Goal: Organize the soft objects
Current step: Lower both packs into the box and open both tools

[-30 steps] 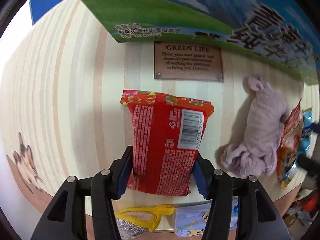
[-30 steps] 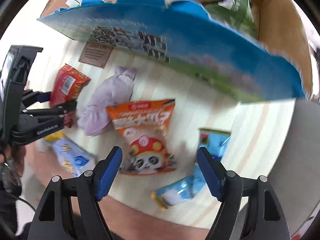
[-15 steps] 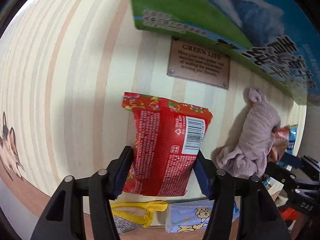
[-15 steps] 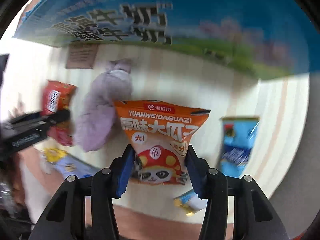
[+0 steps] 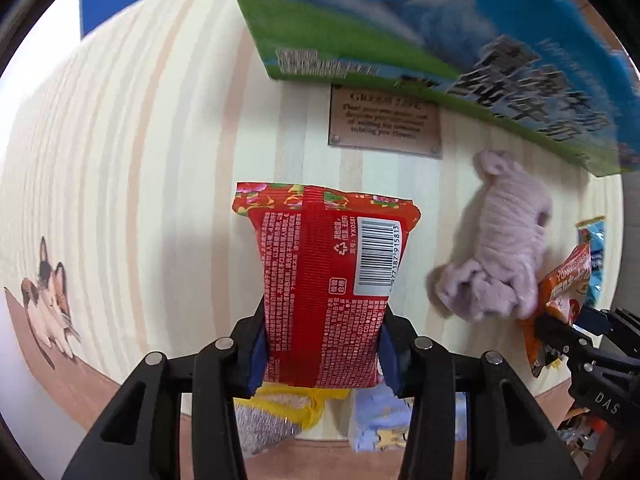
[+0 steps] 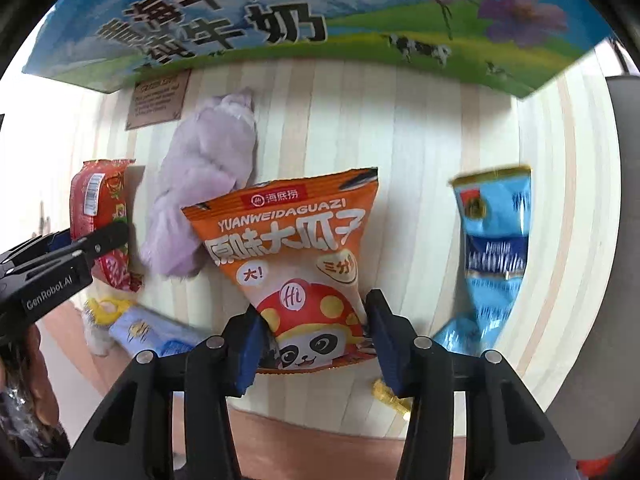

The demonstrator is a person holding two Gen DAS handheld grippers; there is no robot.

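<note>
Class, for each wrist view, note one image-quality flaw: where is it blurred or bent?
Left wrist: the plaque text is smeared, the striped table bows with fisheye; the red packet stays sharp. Right wrist: the blue packet is motion-blurred, the orange packet crisp.

home tabletop before me: striped wood-print mat (image 5: pixel 152 168) with cat drawing (image 5: pixel 48 300), milk carton box (image 6: pixel 320 12), snack packets (image 6: pixel 296 264).

I saw a striped tabletop (image 5: pixel 140 152) carrying a brown "GREEN LIFE" plaque (image 5: pixel 385 124) and a printed cat picture (image 5: pixel 48 300) near its left edge. A blue-and-green milk carton box (image 6: pixel 360 20) stood at the far side, just behind the plaque.
</note>
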